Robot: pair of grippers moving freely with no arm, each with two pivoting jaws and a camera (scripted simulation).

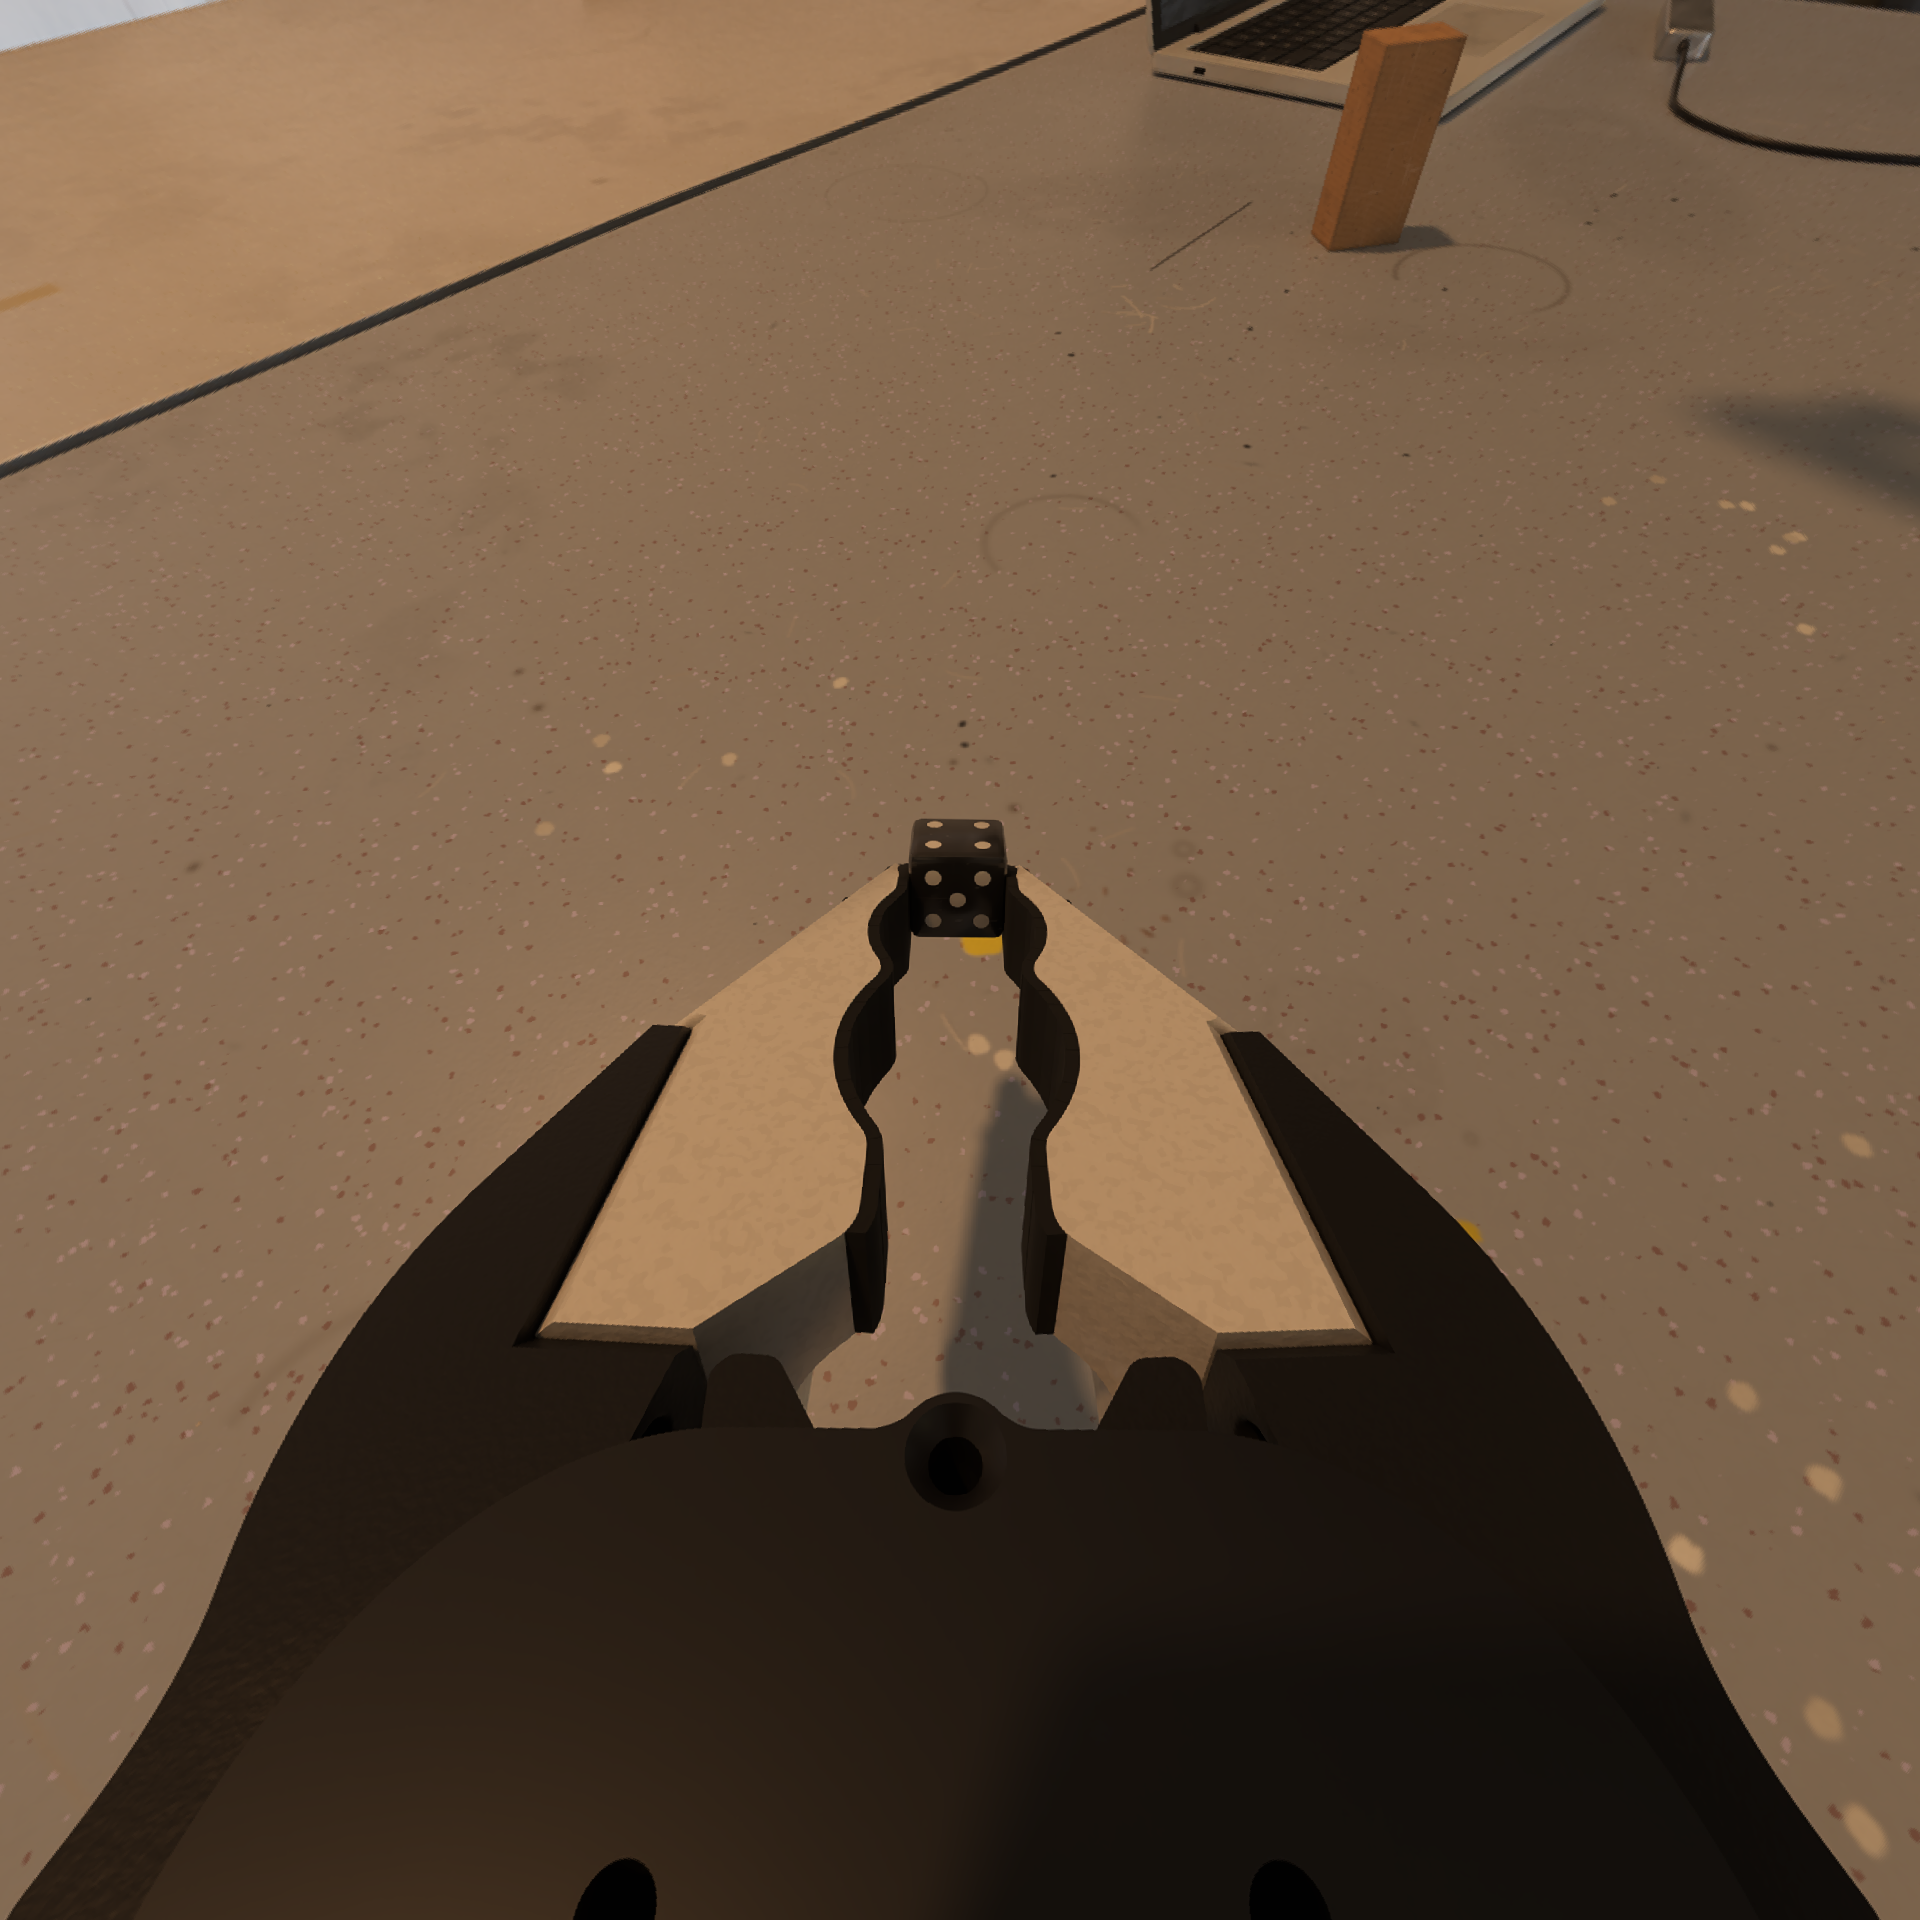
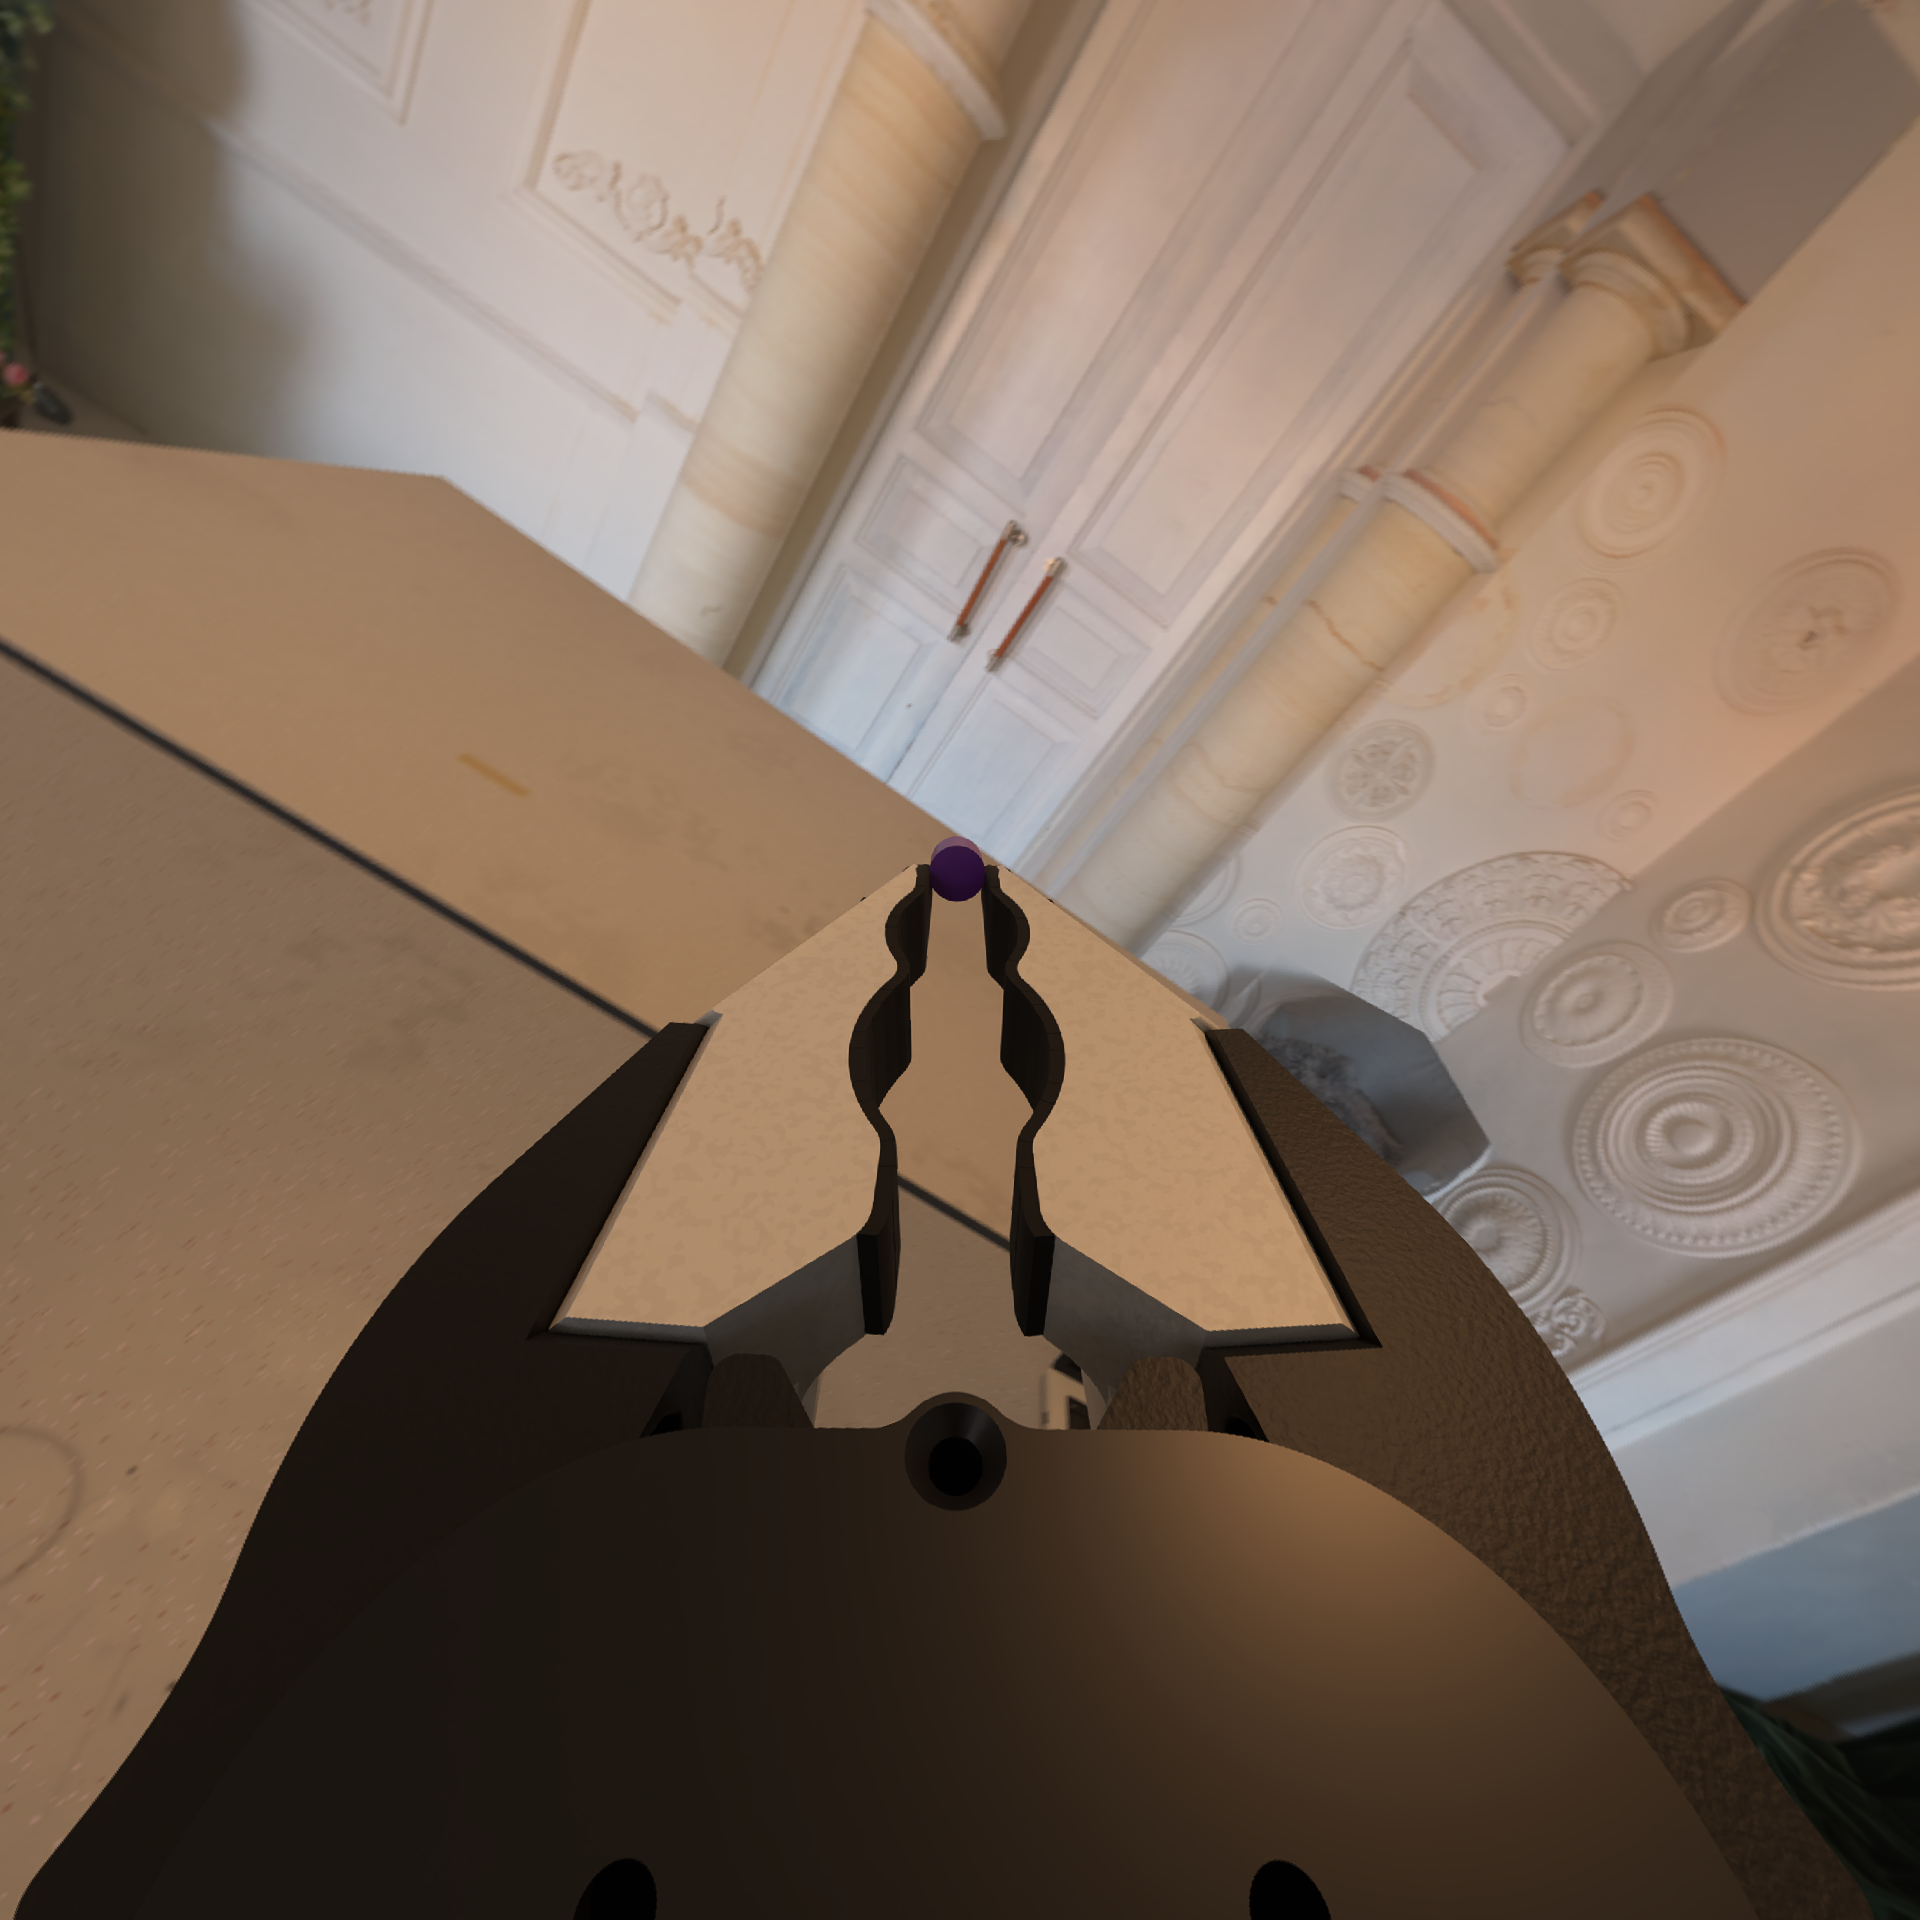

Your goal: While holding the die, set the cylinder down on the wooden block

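Observation:
My left gripper is shut on a black die with white pips, held at the fingertips above the speckled table. The wooden block stands upright and slightly tilted far ahead to the right, in front of a laptop. My right gripper is shut on a small purple cylinder at its fingertips, seen end-on. The right wrist view is rolled and looks past the table's far edge toward the room; the wooden block is not in that view.
An open laptop lies at the far right behind the block, with a black cable beside it. A dark seam crosses the table. A small yellow thing peeks out below the die. White doors and columns stand beyond the table.

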